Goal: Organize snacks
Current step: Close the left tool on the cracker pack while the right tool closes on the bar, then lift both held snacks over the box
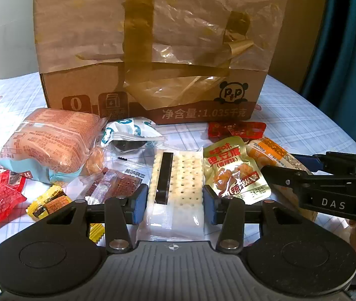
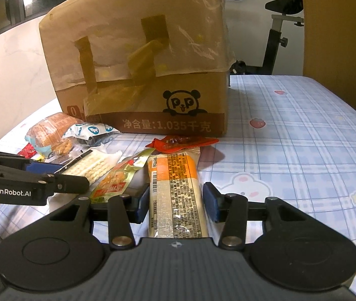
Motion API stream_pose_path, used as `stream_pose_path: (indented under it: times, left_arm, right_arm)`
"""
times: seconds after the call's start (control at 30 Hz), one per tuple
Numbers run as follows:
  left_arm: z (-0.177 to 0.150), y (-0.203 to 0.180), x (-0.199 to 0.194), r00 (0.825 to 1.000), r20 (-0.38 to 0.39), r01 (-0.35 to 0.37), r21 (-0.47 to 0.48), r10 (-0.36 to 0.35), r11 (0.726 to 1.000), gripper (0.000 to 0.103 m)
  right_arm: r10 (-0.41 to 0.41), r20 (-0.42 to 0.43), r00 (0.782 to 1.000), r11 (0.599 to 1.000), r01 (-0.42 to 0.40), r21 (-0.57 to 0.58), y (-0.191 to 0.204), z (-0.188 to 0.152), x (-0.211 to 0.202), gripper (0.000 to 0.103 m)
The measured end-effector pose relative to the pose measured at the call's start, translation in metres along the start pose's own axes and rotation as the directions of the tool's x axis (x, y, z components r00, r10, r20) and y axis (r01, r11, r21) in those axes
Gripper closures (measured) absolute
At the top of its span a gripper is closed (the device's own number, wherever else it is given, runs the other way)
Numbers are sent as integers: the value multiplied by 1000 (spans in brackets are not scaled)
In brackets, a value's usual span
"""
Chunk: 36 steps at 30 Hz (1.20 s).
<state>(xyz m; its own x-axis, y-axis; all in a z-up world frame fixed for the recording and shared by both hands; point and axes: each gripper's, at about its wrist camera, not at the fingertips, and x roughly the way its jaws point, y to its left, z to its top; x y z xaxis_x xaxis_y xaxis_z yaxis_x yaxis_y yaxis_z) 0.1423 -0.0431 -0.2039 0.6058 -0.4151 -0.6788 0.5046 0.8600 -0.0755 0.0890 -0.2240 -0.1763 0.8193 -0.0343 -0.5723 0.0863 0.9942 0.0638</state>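
Cardboard: a tall taped carton [image 1: 153,95] with a panda logo stands at the back of a checked tablecloth [image 2: 290,130]; paper is taped over its upper part, and no way in shows from either view.
Snack pile: loose packets lie on the cloth in front of the carton, among them a pink bread pack [image 1: 52,145], a blue-and-white pouch [image 1: 132,133], red sachets [image 1: 2,195] and a small yellow sweet [image 1: 50,204].
Left gripper: the left gripper [image 1: 175,203] has its blue pads pressed against both long sides of a clear-wrapped cracker pack [image 1: 178,180], so I judge it clamped on that pack.
Right gripper: the right gripper [image 2: 175,204] straddles an orange-and-white wrapped bar [image 2: 175,188]; the near pad touches the bar, the far pad stands just clear, so the bar looks bracketed and not yet squeezed.
Between them: a gold tofu-snack pouch [image 1: 235,173] lies between cracker pack and bar, partly overlapping the bar's edge.
Step in hand: picking, one snack per hand, still at table level by the look of it.
Next move, left: lift the cracker pack free without dragging the neighbouring pouch.
Next move, right: the jaws need to close fully on the bar before any lift.
Destination: probably the carton, though that is a guess.
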Motion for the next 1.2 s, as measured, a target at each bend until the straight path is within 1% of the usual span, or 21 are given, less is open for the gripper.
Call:
stream_pose_path:
  times: [0.23, 0.33, 0.5, 0.8, 0.97, 1.07, 1.2]
  left_arm:
    - [-1, -2, 0, 1000, 7, -4, 14, 4, 1000, 54]
    - [-2, 0, -2, 1000, 10, 1, 4, -1, 1000, 55]
    - [-3, -1, -8, 1000, 21, 19, -1, -19, 1000, 55]
    - [4, -1, -27, 994, 97, 41, -7, -40, 999, 55]
    - [11, -4, -44, 986, 153, 72, 5, -72, 997, 55]
    - [16, -8, -54, 981, 185, 59, 25, -63, 998, 55]
    - [31, -8, -71, 966, 254, 38, 44, -48, 998, 55]
  right_arm:
    - [1, 4, 1000, 1000, -1, -2, -1, -1, 1, 56]
    - [0, 9, 1000, 1000, 0, 12, -3, 0, 0, 61]
    - [0, 25, 1000, 999, -1, 32, -5, 2, -5, 63]
    - [-25, 103, 994, 999, 21, 41, -6, 15, -23, 63]
    - [-30, 139, 990, 999, 25, 34, -6, 25, -35, 63]
    - [-24, 155, 988, 999, 18, 41, -4, 31, -42, 63]
    - [-9, 189, 982, 1000, 5, 21, 1, 42, -53, 63]
